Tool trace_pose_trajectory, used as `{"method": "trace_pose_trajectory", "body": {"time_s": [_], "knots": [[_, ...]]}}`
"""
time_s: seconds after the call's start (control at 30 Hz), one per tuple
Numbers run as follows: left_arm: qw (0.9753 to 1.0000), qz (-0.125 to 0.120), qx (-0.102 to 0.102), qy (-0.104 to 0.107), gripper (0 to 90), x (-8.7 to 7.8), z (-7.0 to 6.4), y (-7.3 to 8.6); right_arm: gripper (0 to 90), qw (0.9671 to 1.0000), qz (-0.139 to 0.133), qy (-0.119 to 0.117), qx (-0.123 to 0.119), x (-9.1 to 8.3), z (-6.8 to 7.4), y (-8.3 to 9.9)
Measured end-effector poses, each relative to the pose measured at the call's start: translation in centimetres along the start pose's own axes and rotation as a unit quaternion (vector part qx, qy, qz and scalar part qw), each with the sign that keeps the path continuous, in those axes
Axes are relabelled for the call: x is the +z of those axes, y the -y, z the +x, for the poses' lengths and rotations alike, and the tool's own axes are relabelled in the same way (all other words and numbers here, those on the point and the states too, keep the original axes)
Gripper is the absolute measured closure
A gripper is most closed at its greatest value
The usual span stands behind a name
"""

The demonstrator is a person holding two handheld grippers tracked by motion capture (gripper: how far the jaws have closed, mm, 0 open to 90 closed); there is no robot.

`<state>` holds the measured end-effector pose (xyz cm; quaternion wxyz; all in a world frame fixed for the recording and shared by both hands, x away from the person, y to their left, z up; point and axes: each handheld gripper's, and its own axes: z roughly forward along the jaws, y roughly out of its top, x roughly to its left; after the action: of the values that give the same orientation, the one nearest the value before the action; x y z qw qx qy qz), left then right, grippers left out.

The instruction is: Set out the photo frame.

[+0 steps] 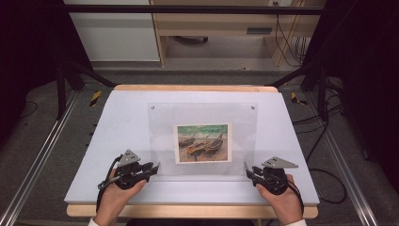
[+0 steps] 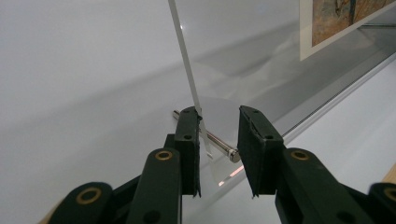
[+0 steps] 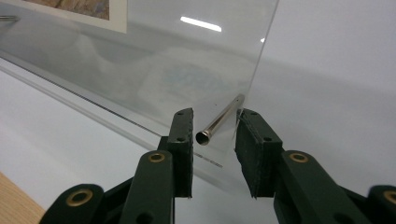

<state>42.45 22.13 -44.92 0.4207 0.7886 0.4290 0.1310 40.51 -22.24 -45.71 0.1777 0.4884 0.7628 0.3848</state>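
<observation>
I see the clear acrylic frame (image 1: 202,141) lying on the white surface (image 1: 117,122), centred, with its long axis running left-right and its far edge towards the back. The print (image 1: 203,143) inside it sits landscape, top edge far, just near of centre.

Left tool (image 1: 154,167) is at the frame's near left corner and the right tool (image 1: 247,171) at the near right corner, each held in a hand.

In the left gripper view, the left tool (image 2: 218,140) is narrowly open, with the panel edge and a metal standoff pin (image 2: 210,138) between the jaws. The left jaw is touching or just beside the edge; I cannot tell which. The pin lies roughly crosswise to the jaws.

In the right gripper view, the right tool (image 3: 215,140) is also narrowly open around another metal pin (image 3: 220,119), which is hollow, with its open end towards the camera and its far end meeting the panel corner. The right jaw looks close to the panel edge, contact unclear.

The panel layers are hard to separate through reflections. The print is cut off in both gripper views. Two small fasteners show at the far corners, detail too small to make out.
</observation>
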Motion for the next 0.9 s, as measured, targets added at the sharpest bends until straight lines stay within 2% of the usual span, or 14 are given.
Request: {"method": "trace_pose_trajectory", "body": {"time_s": [0.53, 0.9], "knots": [[0.9999, 0.011, 0.002, 0.008, 69.5, -0.08, -0.16, 0.48, 68.6, 0.9999, 0.012, 0.0, 0.003, -0.04, 0.26, 0.53], [0.9996, 0.024, 0.014, 0.005, 69.7, -0.13, -0.45, 0.77, 68.7, 0.9996, 0.028, 0.002, -0.002, 0.06, 0.42, 0.92]]}}
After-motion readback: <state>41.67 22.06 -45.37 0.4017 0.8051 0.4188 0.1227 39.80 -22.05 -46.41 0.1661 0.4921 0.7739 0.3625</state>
